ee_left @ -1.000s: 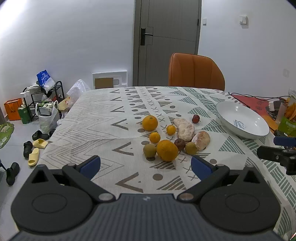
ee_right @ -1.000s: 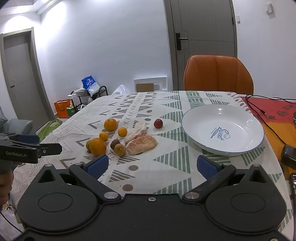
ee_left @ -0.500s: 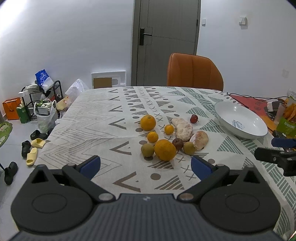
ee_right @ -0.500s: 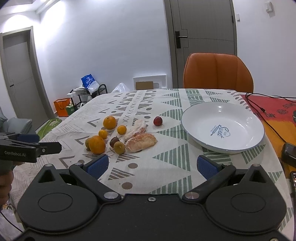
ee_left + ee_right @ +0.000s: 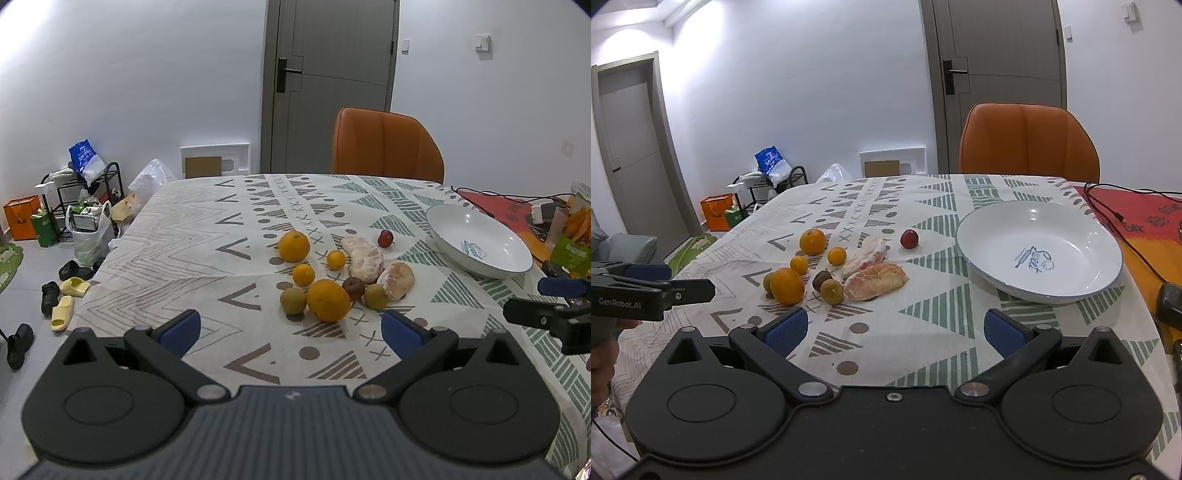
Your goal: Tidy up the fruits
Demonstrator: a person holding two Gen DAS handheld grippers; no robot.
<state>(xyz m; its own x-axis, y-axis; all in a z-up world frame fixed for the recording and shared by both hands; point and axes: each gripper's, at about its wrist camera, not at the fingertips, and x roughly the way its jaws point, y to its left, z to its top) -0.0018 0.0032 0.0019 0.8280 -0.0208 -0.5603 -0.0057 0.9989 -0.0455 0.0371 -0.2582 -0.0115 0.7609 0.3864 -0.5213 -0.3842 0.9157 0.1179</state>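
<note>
A cluster of fruit lies mid-table: a large orange [image 5: 328,300] [image 5: 787,285], a second orange [image 5: 293,246] [image 5: 812,242], small tangerines, two greenish fruits, a dark brown fruit [image 5: 353,287], two peeled pomelo pieces [image 5: 398,280] [image 5: 876,281] and a red fruit [image 5: 385,238] [image 5: 909,238]. An empty white bowl [image 5: 480,258] [image 5: 979,258] stands to their right. My left gripper [image 5: 291,329] is open, just short of the large orange. My right gripper [image 5: 896,330] is open over bare cloth, between the fruit and the bowl.
An orange chair [image 5: 386,150] stands at the table's far side. A red mat with cables [image 5: 1137,218] and snack packets [image 5: 574,236] lie at the right edge. Bags, a rack [image 5: 83,201] and shoes clutter the floor to the left.
Both grippers have drifted slightly; the fruit and bowl sit a little differently in each view. Nothing was taken hold of, and both stay open.
</note>
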